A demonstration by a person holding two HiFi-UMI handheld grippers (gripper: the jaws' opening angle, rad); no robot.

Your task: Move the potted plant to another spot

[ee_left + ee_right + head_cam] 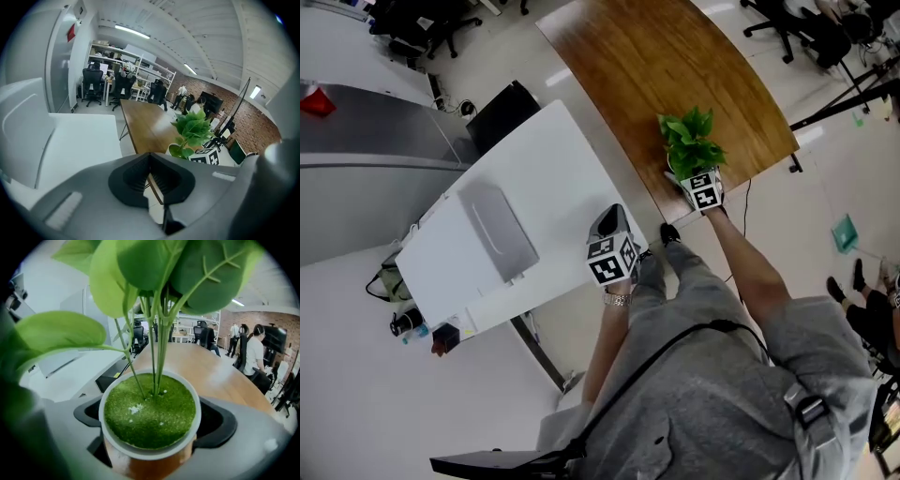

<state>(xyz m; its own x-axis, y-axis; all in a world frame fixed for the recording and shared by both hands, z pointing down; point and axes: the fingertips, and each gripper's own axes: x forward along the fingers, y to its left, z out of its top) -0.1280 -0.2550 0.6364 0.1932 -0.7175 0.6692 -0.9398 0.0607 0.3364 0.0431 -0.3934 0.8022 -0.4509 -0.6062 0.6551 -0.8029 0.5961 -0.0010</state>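
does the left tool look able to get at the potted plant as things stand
Probably not for a grip: the right tool is shut on the potted plant, covering the pot's sides. The left tool is shut, off by the white table, though nothing stands between them.

The plant [688, 142] stands upright: broad green leaves on thin stems rise from a green, mossy fill in a white-rimmed pot [149, 453] with a brownish body. From above it sits at 1 o'clock, over the near edge of the table [675, 56]. The pot is clamped between the jaws of the right gripper [704, 190].
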